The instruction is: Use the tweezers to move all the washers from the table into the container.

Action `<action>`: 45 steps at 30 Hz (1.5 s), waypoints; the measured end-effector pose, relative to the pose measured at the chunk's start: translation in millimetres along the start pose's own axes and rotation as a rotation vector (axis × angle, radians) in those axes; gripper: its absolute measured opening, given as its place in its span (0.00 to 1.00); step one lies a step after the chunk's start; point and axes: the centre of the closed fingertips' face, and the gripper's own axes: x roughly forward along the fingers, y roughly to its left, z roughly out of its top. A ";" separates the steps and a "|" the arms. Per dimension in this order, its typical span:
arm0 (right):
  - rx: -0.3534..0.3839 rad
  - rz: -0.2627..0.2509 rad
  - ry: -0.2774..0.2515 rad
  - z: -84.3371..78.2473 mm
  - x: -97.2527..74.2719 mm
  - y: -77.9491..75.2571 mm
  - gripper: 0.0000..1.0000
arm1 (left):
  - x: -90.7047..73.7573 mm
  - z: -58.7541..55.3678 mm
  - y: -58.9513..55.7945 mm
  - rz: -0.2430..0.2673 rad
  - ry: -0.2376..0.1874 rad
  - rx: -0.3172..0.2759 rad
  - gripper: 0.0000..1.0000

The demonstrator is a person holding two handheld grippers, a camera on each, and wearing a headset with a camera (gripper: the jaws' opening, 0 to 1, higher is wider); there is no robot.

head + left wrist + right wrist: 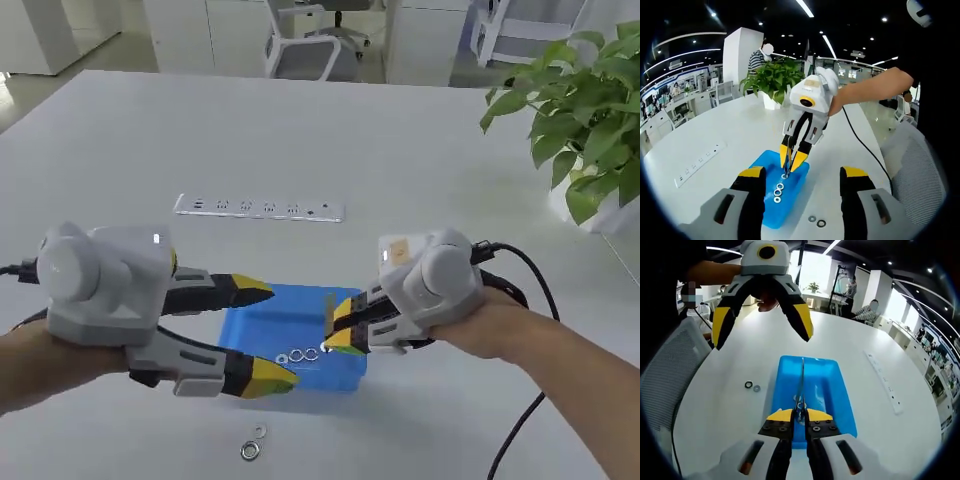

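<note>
Nearest to us on the white table, two washers lie side by side just outside the blue container; these are what is left to carry. Just beyond them, at the container's left end, the left gripper hangs with its jaws spread wide and nothing between them. It has no part in this step, so we should hold it clear of the tweezers' path. Opposite it, the right gripper has its jaws pressed together on the tweezers, whose thin tips reach down into the container close to three washers on its floor. Whether the tips pinch a washer we cannot tell; they are too fine to read. We judge this to be a drop-off. To do it well we would bring the tips low before loosening, so nothing bounces over the shallow wall. We would ease the squeeze only slightly, so the tweezers spring apart without slipping from the jaws. For the pair on the table we would come in at a shallow angle and take one at a time, since flat rings tend to skate on a smooth top. Farther off, the power strip and the plant stand well apart from the work.
</note>
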 end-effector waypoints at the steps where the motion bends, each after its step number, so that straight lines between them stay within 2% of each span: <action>1: 0.000 0.002 0.000 -0.4 0.7 0.1 0.09 | 1.3 0.2 1.0 0.000 0.002 0.006 0.59; 12: -0.014 0.032 0.016 -8.7 10.4 3.5 0.09 | 22.0 0.1 18.7 -0.002 0.035 0.077 0.30; 25: -0.015 0.056 0.014 -11.8 15.9 2.9 0.09 | 42.2 -3.3 29.2 -0.042 0.063 0.105 0.18; 30: -0.022 0.066 0.022 -14.3 18.3 4.3 0.09 | 46.3 -6.2 28.7 -0.061 0.071 0.109 0.09; 45: -0.013 0.073 0.029 -13.5 18.6 3.6 0.11 | 49.3 -7.5 26.8 -0.083 0.080 0.113 0.06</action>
